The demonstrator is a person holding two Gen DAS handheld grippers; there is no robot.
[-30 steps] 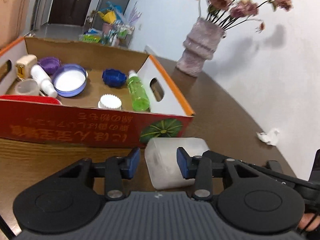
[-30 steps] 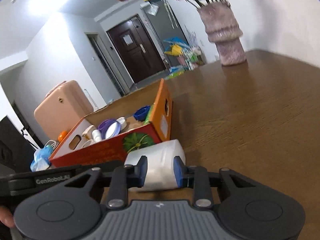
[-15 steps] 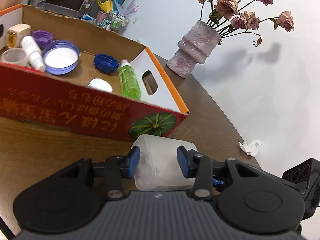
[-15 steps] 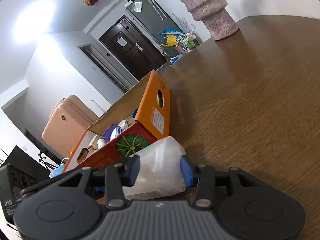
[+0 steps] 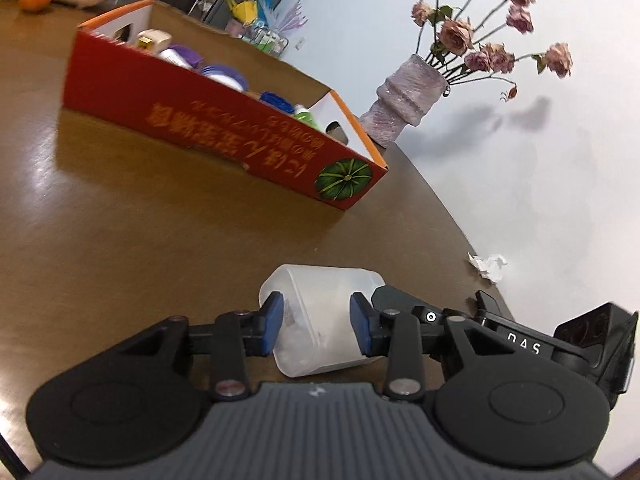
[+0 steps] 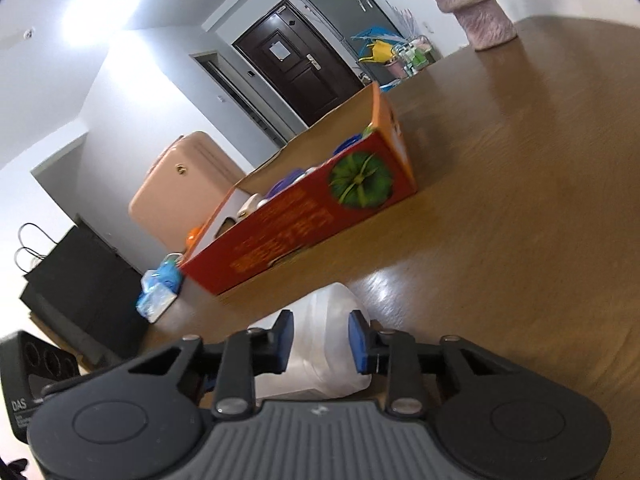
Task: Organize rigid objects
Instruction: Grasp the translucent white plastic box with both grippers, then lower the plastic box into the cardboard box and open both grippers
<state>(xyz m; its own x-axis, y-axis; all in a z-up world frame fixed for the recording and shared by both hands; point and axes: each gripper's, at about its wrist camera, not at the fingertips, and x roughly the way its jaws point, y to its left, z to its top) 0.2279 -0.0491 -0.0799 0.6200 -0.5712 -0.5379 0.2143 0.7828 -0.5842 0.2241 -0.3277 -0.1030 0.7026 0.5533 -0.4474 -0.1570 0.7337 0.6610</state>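
Both claws, left claw (image 5: 316, 328) and right claw (image 6: 320, 340), have just been closing and now pinch the translucent white plastic container (image 5: 320, 316) between them. It has drawn back from the red cardboard box (image 5: 224, 120), probably resting on the brown wooden counter (image 5: 140, 240), not yet boxed.

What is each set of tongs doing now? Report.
Left tongs: closed on the translucent container.
Right tongs: closed on the same container.

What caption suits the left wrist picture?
Left gripper clamps a translucent plastic container above the wooden table, the red cardboard box beyond.
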